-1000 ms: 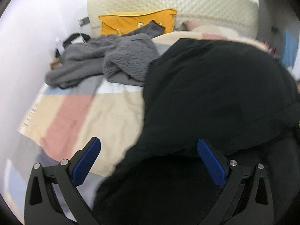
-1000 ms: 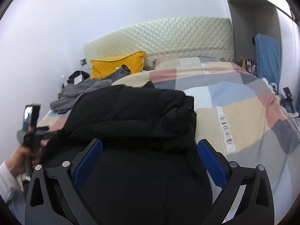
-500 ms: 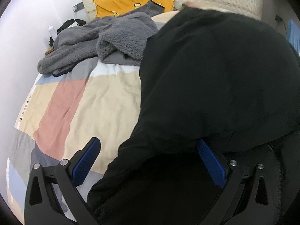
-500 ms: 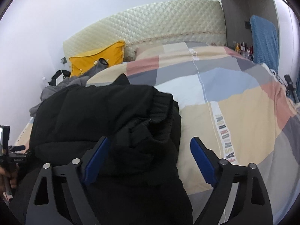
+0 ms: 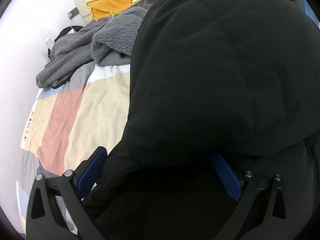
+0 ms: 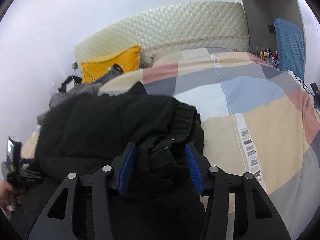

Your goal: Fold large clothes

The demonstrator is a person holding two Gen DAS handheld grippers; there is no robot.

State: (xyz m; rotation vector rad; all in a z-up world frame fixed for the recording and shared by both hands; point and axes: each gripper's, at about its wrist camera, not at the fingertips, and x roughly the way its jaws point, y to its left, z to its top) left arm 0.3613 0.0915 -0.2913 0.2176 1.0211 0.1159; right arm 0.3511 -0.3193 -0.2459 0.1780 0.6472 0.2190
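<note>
Closing on a bunched fold of the black jacket (image 6: pixel 112 124), low in the middle of the right wrist frame: right gripper (image 6: pixel 160 166), jaws narrowing, blue pads either side of a thick wad near a ribbed cuff, pressing not yet certain. Spread wide at the bottom of the left wrist frame: left gripper (image 5: pixel 160 172), jacket cloth lying between and over the pads, nothing pinched. Filling the right and centre of the left wrist frame, heaped on the patchwork bedspread (image 5: pixel 66 120): the same jacket, puffy and dark, zip showing at the lower right edge. Piled at the upper left of that frame: a grey fleece (image 5: pixel 88 48), touching or just beside the jacket's far edge, a yellow pillow (image 5: pixel 120 2) behind it.

Likely risks, as judgement only: catching too many layers in the right grip, so lifting a lump instead of a single edge and spoiling the fold; catching only slippery outer cloth, so losing it under the jacket's weight; lifting on the right with the left side loose, so dragging the whole jacket sideways; snagging the fleece if the jacket slides toward the upper left. Hard to tell layers apart in such dark cloth.
</note>
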